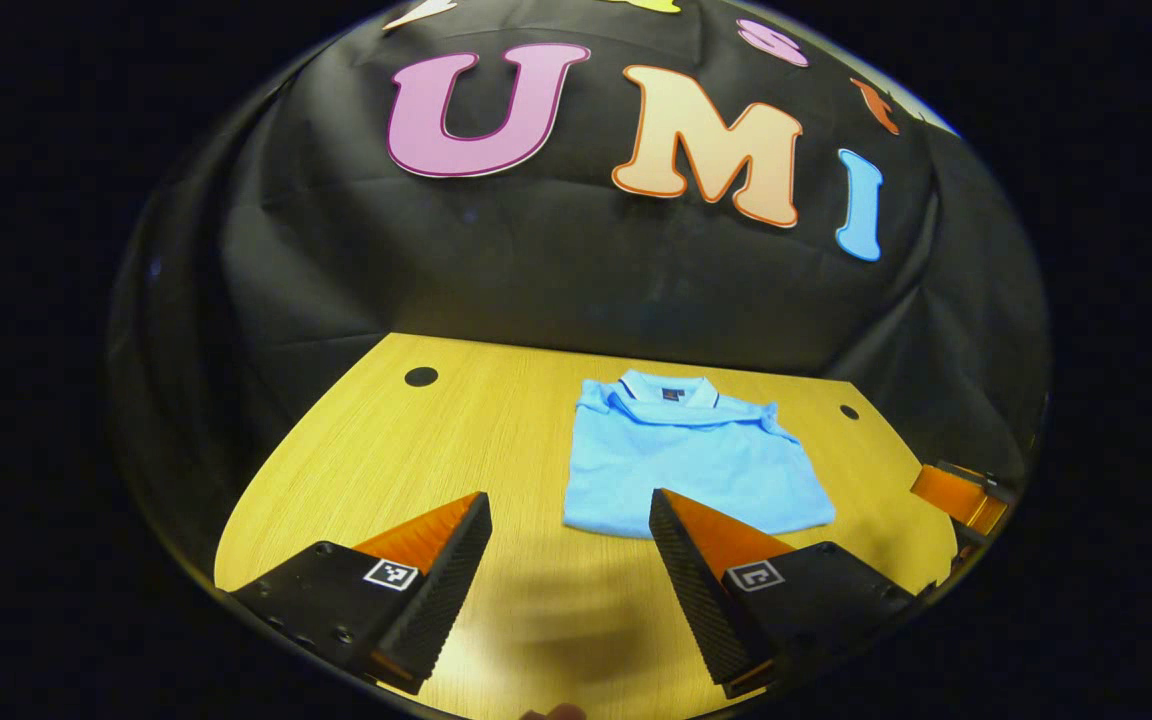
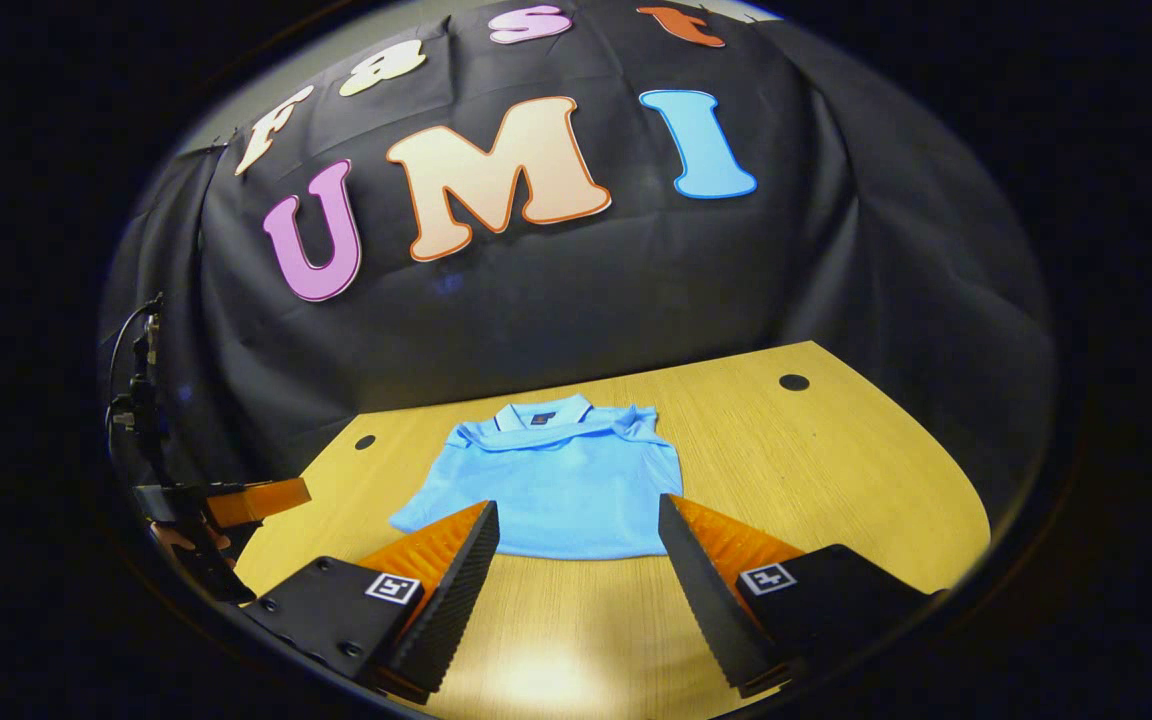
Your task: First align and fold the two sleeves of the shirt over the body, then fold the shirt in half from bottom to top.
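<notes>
Black cloth hangs behind a wooden table (image 1: 456, 450) in the left gripper view, and on that table a light blue polo shirt (image 1: 691, 465) lies folded into a compact rectangle, collar toward the cloth, sleeves tucked over the body. The left gripper (image 1: 571, 555) hovers above the bare wood at the near side of the shirt, its fingers spread wide with nothing between them; the shirt sits ahead and off toward its right finger, whose tip overlaps the shirt's near hem in the picture. Two dark round holes (image 1: 421, 376) mark the tabletop on either side of the shirt, and the other gripper shows at the table's edge beyond the shirt. In the right gripper view the same table (image 2: 836, 470) carries the shirt (image 2: 556, 485), centred straight ahead of the right gripper (image 2: 576, 555), whose fingers stand wide apart and empty, their tips framing the shirt's near hem without clear contact. Past the shirt, at the table's edge, the left gripper (image 2: 256, 500) is seen with a cabled stand (image 2: 141, 390) behind it.
</notes>
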Demonstrator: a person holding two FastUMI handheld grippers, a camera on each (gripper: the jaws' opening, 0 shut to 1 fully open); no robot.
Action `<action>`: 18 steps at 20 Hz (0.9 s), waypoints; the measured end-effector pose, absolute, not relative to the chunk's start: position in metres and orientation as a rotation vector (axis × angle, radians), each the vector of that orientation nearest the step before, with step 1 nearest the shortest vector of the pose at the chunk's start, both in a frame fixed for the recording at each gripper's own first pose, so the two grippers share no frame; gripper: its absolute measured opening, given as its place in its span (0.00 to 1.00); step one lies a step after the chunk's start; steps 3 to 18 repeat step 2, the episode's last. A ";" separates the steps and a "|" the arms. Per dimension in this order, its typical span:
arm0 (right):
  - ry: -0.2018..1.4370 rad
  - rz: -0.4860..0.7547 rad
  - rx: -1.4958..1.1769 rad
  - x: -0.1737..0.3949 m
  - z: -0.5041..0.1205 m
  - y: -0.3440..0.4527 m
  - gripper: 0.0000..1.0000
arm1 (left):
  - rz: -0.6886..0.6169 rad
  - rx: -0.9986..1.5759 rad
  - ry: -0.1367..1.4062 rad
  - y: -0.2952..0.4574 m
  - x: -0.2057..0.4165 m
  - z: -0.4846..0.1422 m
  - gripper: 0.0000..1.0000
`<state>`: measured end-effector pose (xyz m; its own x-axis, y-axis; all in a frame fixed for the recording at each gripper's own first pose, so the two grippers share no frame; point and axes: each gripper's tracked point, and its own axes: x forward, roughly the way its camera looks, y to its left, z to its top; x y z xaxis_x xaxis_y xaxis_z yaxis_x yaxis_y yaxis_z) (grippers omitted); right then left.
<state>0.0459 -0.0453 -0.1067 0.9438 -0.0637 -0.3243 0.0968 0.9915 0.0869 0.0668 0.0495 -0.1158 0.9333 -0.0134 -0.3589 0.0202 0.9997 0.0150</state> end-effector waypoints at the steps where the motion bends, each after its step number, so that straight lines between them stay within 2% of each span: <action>1: 0.321 -0.084 0.104 0.040 -0.104 -0.046 0.94 | -0.023 0.022 0.372 0.048 0.058 -0.118 0.95; 2: 0.318 -0.085 0.106 0.035 -0.102 -0.046 0.98 | -0.026 0.027 0.375 0.046 0.051 -0.122 0.96; 18: 0.318 -0.085 0.106 0.035 -0.102 -0.046 0.98 | -0.026 0.027 0.375 0.046 0.051 -0.122 0.96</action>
